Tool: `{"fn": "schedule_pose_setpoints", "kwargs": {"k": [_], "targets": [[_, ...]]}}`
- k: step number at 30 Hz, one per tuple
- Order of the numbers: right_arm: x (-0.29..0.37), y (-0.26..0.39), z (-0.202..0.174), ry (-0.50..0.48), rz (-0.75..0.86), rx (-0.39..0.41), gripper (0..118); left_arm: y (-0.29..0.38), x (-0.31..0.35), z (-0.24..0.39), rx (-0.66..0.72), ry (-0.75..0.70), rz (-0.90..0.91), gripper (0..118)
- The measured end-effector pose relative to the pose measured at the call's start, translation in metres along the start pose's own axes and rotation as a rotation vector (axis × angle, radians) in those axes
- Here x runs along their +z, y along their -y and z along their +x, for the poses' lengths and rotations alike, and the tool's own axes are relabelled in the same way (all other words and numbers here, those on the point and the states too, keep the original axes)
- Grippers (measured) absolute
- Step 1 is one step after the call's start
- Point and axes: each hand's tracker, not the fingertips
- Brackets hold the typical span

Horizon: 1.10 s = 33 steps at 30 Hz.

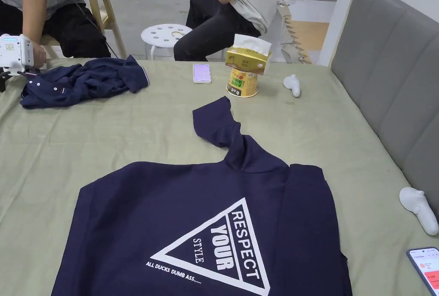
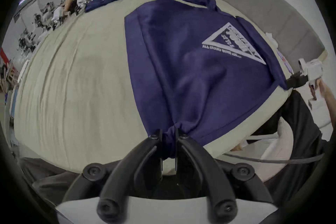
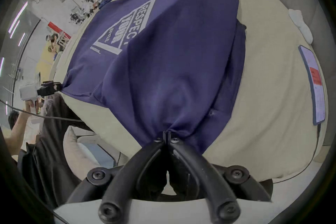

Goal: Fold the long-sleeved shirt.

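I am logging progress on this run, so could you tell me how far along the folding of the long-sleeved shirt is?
Early stage. Done: the navy shirt lies spread on the green sheet, print side up, and its right side looks folded over the body. In hand: the left gripper and the right gripper each pinch a near corner of its hem. Left: one sleeve still trails toward the far side, and the body is not yet folded.

- Long-sleeved shirt [image 1: 201,224]: hem cut off by head view's bottom edge.
- Phone [image 1: 425,269] at bed's near right corner: partly out of frame.
- Small print under triangle [image 2: 221,52]: blurred.

Navy shirt [image 1: 180,207] on green sheet [image 1: 128,134]
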Motion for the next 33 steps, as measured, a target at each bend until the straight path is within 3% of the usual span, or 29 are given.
{"fn": "schedule_pose_setpoints", "kwargs": {"k": [5,6,7,9,10,11,12,13,17,19,20,21,22,23,24,26,29,32,33], "targets": [[-0.004,0.005,0.004,-0.025,-0.002,-0.045,0,-0.004,0.001,-0.003,0.070,0.029,-0.034,14],[-0.007,0.004,0.005,-0.024,0.007,-0.067,6,-0.007,-0.005,-0.002,0.077,0.016,-0.045,17],[-0.009,0.005,0.003,-0.001,0.011,-0.062,21,-0.010,-0.010,0.000,0.114,-0.006,-0.101,26],[-0.003,0.004,-0.001,-0.069,0.033,0.003,53,-0.014,-0.013,0.000,0.125,-0.044,-0.150,77],[0.002,0.003,-0.006,-0.052,0.045,-0.003,74,-0.016,-0.011,-0.001,0.123,-0.045,-0.166,96],[0.007,0.001,-0.012,-0.005,0.076,0.023,108,-0.016,-0.008,-0.002,0.123,-0.040,-0.154,110],[0.014,-0.002,-0.019,0.025,0.118,0.061,118,-0.022,0.002,0.000,0.126,-0.075,-0.118,111],[0.028,-0.008,-0.025,0.037,0.197,0.101,118,-0.029,0.015,0.000,0.119,-0.092,-0.030,109],[0.058,-0.043,-0.036,0.025,0.450,0.019,118,-0.074,0.046,0.005,0.215,-0.147,0.192,110],[0.058,-0.071,-0.045,0.070,0.543,0.011,118,-0.104,0.041,0.022,0.204,-0.188,0.290,110],[0.055,-0.084,-0.049,0.103,0.581,0.008,115,-0.117,0.033,0.029,0.185,-0.202,0.315,107],[0.047,-0.105,-0.047,0.145,0.606,0.004,104,-0.130,0.022,0.036,0.173,-0.211,0.334,98],[0.039,-0.122,-0.050,0.147,0.620,-0.003,79,-0.145,0.009,0.044,0.179,-0.201,0.356,74],[0.029,-0.137,-0.051,0.117,0.628,-0.005,25,-0.158,-0.004,0.049,0.190,-0.182,0.379,24],[0.016,-0.155,-0.051,0.115,0.634,-0.011,0,-0.172,-0.019,0.053,0.209,-0.161,0.403,7],[-0.009,-0.189,-0.054,0.179,0.658,-0.011,0,-0.195,-0.047,0.059,0.215,-0.185,0.432,3],[-0.043,-0.249,-0.056,0.147,0.638,0.021,0,-0.233,-0.096,0.061,0.173,-0.182,0.422,3],[-0.066,-0.326,-0.061,0.171,0.632,0.076,42,-0.265,-0.127,0.055,0.182,-0.125,0.410,3],[-0.076,-0.359,-0.061,0.165,0.632,0.094,74,-0.274,-0.137,0.053,0.179,-0.116,0.402,3]]}}
